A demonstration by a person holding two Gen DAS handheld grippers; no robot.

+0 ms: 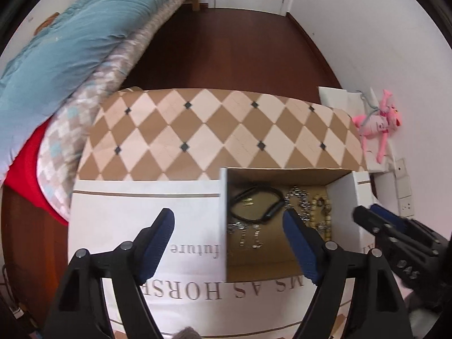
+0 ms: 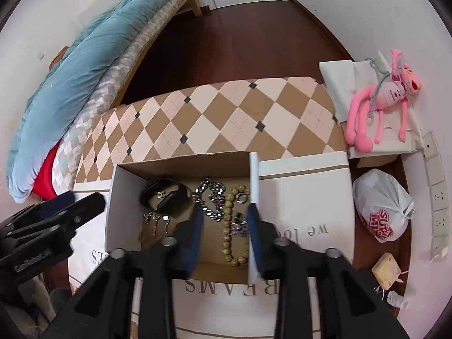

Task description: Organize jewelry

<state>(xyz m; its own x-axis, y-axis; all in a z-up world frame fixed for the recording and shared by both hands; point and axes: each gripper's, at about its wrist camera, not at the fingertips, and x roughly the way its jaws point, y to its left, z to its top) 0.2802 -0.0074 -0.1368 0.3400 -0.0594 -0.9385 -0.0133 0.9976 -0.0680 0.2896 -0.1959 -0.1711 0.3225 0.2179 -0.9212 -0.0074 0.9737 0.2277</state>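
Jewelry sits in the open cardboard box (image 2: 180, 166) before me — black band (image 2: 165, 195), silver chain (image 2: 210, 197), wooden bead bracelet (image 2: 228, 226), a thinner chain (image 2: 155, 220); my right gripper (image 2: 224, 227) hangs over the beads, jaws parted with nothing between them, its right finger at the box's right wall; my left gripper (image 1: 228, 226) is spread wide — one finger over the white cloth (image 1: 113, 212), the other over the box.

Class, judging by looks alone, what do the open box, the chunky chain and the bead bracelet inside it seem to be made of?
Box: cardboard, white outside, raw brown inside.
Chunky chain: probably metal, with shiny silver links.
Bead bracelet: perhaps wood, matte tan speckled beads.
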